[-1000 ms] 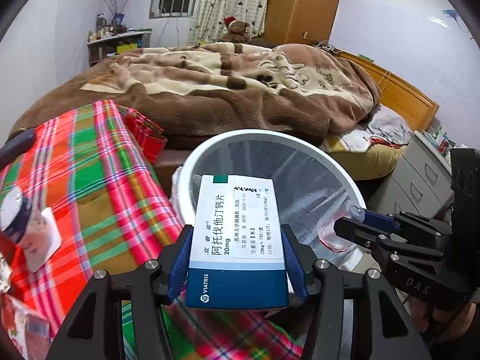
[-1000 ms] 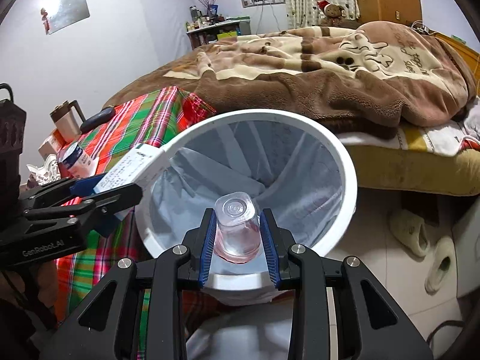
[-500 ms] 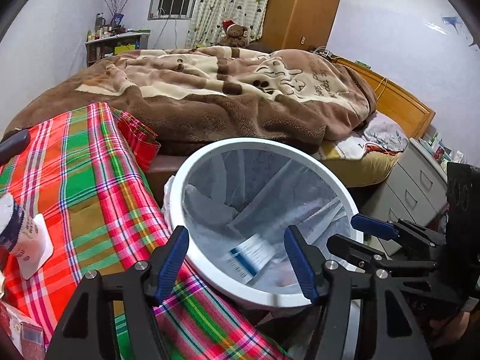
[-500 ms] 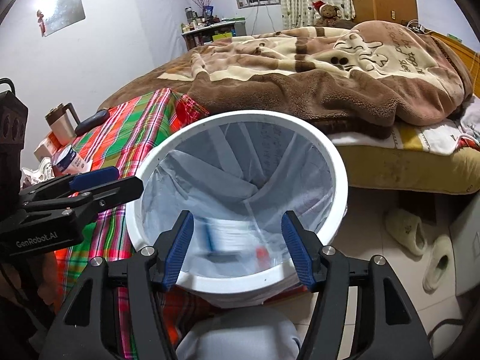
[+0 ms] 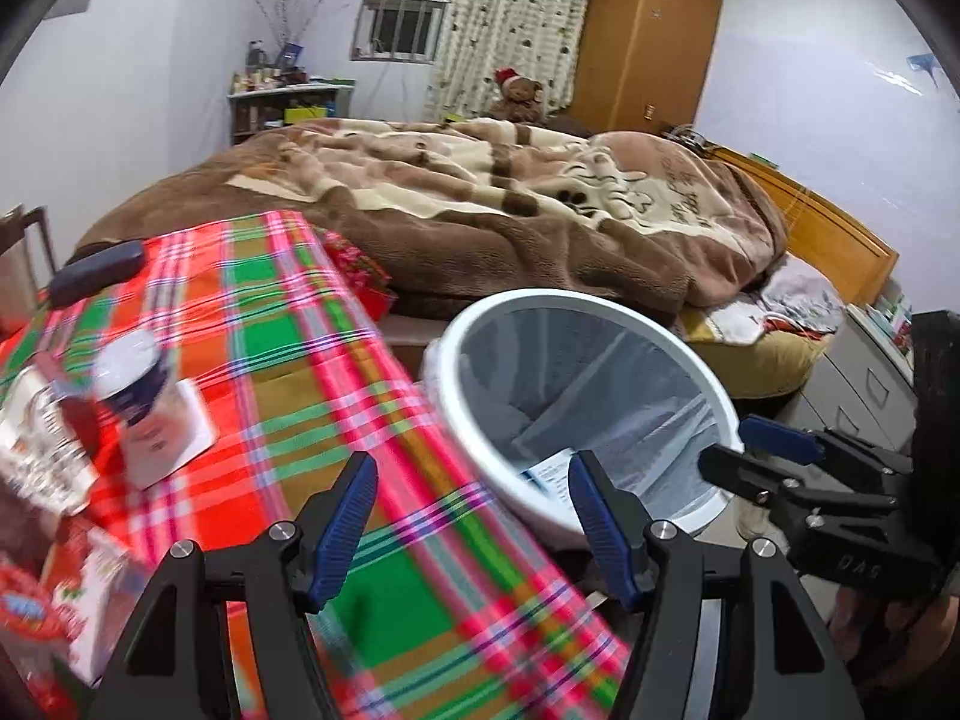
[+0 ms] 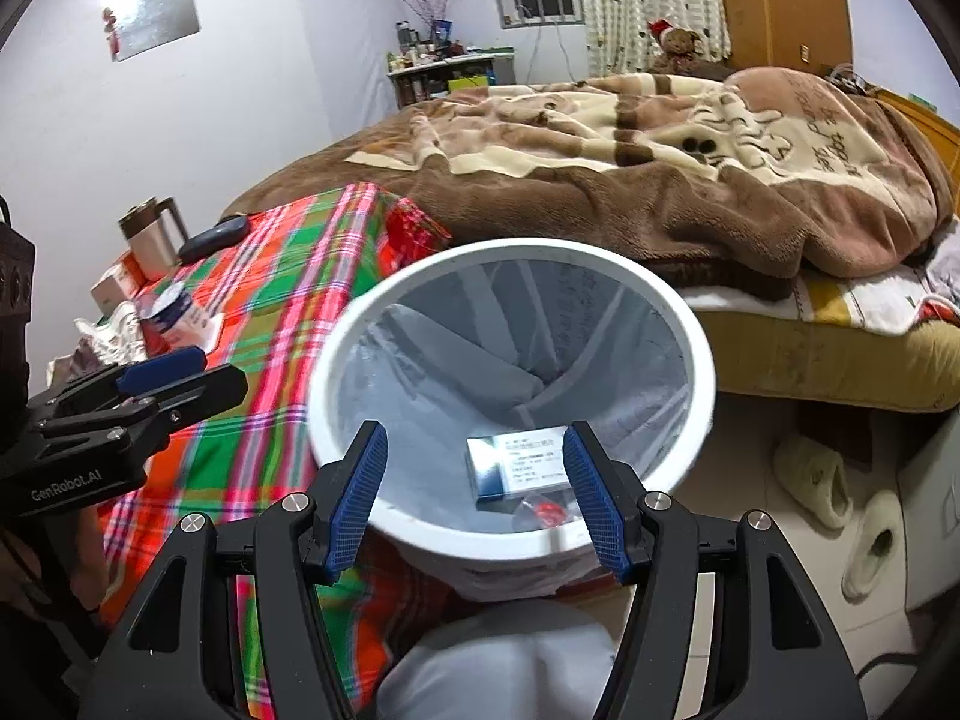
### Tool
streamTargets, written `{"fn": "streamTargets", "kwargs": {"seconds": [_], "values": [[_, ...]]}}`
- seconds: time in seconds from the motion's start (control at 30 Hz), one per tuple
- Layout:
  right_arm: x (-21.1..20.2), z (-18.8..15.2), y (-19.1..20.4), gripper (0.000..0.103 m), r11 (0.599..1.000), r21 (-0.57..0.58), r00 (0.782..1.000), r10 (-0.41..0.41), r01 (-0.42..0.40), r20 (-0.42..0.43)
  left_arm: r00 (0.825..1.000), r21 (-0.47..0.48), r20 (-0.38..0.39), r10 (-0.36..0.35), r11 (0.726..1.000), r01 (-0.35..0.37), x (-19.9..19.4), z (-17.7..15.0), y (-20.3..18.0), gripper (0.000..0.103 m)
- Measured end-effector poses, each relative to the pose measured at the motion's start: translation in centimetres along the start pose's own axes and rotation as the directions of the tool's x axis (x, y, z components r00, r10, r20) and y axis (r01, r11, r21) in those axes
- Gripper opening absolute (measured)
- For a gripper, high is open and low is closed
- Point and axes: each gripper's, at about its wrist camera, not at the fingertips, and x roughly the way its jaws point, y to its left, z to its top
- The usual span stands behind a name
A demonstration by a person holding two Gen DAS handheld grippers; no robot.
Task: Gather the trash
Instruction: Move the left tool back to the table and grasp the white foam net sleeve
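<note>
Where binned, box [image 6: 517,467] between right claw [image 6: 474,489]

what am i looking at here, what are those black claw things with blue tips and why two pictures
They are two hand-held grippers, each carried by a person, with a camera looking along its fingers; one picture comes from each. The left gripper and right gripper are both open and hold nothing. Between them stands a white trash bin lined with a bag; inside lie a medicine box and a small clear cup. Beside it, a plaid tablecloth carries a small jar and a dark case.
</note>
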Motion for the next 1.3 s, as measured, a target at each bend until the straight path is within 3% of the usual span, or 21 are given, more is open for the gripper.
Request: {"fn": "streamTargets", "kwargs": {"seconds": [0.27,0.9,1.3], "values": [[-0.7,-0.2,2.6,0.063,0.997,-0.027,0.998,0.068,-0.068,0.012,0.997,-0.049,0.024,0.077,0.996,-0.075,-3.7,-2.5,2.9,0.066],[-0.1,-1.3,9.2,0.063,0.968,-0.125,0.974,0.208,-0.218,-0.084,0.978,-0.157,0.020,0.207,0.967,-0.202,-10.3,-7.9,9.5,0.066],[-0.7,-1.9,11.7,0.063,0.942,-0.182,0.958,0.262,-0.280,-0.118,0.975,-0.119,-0.054,0.214,0.968,-0.219,-9.7,-10.6,10.6,0.065]]}}
